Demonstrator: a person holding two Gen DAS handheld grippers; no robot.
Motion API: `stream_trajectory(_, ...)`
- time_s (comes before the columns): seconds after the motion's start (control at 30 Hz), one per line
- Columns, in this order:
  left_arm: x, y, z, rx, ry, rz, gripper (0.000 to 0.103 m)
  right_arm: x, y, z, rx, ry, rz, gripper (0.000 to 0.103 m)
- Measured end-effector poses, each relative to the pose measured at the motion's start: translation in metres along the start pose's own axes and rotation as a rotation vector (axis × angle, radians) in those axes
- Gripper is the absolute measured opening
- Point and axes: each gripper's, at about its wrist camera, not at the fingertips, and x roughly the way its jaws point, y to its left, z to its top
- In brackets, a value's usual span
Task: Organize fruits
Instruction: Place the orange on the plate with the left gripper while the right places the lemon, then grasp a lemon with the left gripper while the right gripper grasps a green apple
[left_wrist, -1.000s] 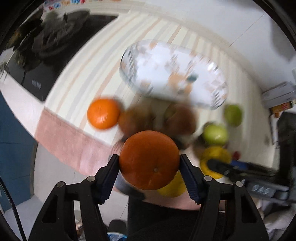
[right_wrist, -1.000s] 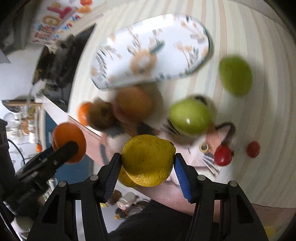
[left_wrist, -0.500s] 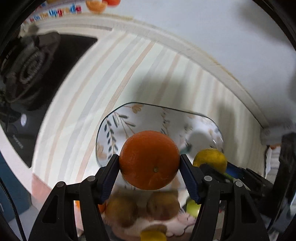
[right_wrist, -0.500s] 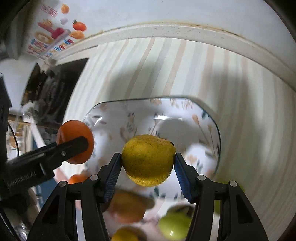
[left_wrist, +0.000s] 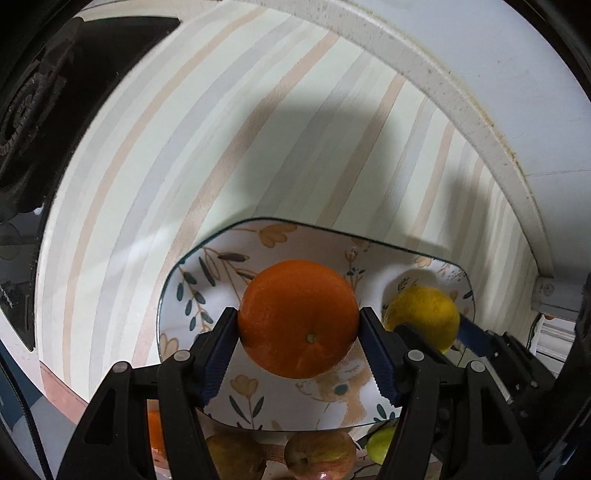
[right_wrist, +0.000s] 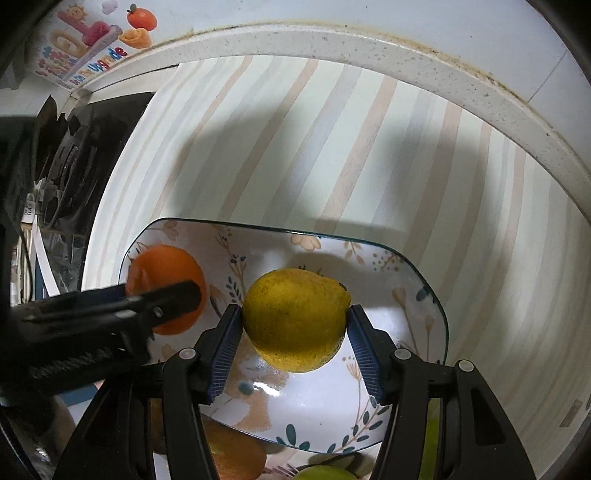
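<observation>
Now my left gripper (left_wrist: 299, 332) clamps the dimpled orange (left_wrist: 298, 319) over the floral plate (left_wrist: 192, 280); my right gripper (right_wrist: 293, 323) clamps the pitted lemon (right_wrist: 295, 319) there. Only the right view shows a wall sticker (right_wrist: 85, 44); only the left shows an apple (left_wrist: 319, 456).

Ahead of both pairs of fingers the striped desk (left_wrist: 258, 147) lies bare up to the white ledge (right_wrist: 406, 48). Below the fingers the plate (left_wrist: 192, 280) has free floor to the left of the orange (left_wrist: 298, 319) and to the right of the lemon (right_wrist: 295, 319). The left gripper (right_wrist: 162, 299) stands just beside the right fingers' left side, crowding passage there. Behind the fingers, past the plate's near rim, loose fruit (left_wrist: 319, 456) blocks the desk; how closely packed is unclear. A stove (right_wrist: 81, 147) bounds the far left.
</observation>
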Motion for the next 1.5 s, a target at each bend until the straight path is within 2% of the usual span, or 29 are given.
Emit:
stream_trajectory(0.13, 0.007, 0.005, -0.001, -0.031, 0.019, -0.017, 0.064, -0.002, -0.003, -0.001, 0.013, 0.023, 0.002, 0.062)
stream_trajectory(0.23, 0.004, 0.005, -0.001, -0.02, 0.0, 0.024, 0.064, 0.0, 0.001, 0.005, 0.026, 0.031, 0.002, 0.07)
stream_trajectory(0.27, 0.001, 0.007, 0.0, -0.018, -0.007, 0.02, 0.071, -0.003, -0.001, 0.005, 0.029, 0.03, 0.003, 0.071)
stream_trajectory(0.3, 0.0, 0.006, 0.0, -0.018, -0.012, 0.021, 0.084, -0.005, -0.004, 0.005, 0.033, 0.03, 0.006, 0.075)
stream_trajectory(0.37, -0.007, 0.007, -0.001, -0.013, -0.031, 0.026, 0.09, -0.012, -0.009, 0.005, 0.041, 0.03, 0.011, 0.081)
stream_trajectory(0.43, -0.017, 0.008, -0.002, -0.011, -0.051, 0.031, 0.09, -0.018, -0.013, 0.005, 0.042, 0.024, 0.003, 0.087)
stream_trajectory(0.53, -0.026, 0.005, -0.003, -0.007, -0.068, 0.038, 0.091, -0.033, -0.024, -0.001, 0.033, 0.014, -0.016, 0.089)
stream_trajectory(0.7, -0.041, 0.007, -0.018, 0.01, -0.107, 0.096, 0.09, -0.049, -0.032, -0.026, 0.02, 0.027, -0.038, 0.089)
stream_trajectory(0.93, -0.056, 0.014, -0.049, 0.0, -0.154, 0.136, 0.09, -0.06, -0.037, -0.066, 0.005, 0.034, -0.065, 0.089)
stream_trajectory(1.2, -0.07, 0.001, -0.089, 0.025, -0.24, 0.181, 0.09, -0.097, -0.036, -0.103, -0.025, -0.03, -0.084, 0.089)
stream_trajectory(1.33, -0.085, 0.0, -0.112, 0.043, -0.284, 0.212, 0.09, -0.112, -0.016, -0.119, -0.046, -0.071, -0.094, 0.089)
stream_trajectory(1.5, -0.103, -0.006, -0.141, 0.052, -0.329, 0.195, 0.09, -0.141, -0.005, -0.136, -0.064, -0.119, -0.078, 0.089)
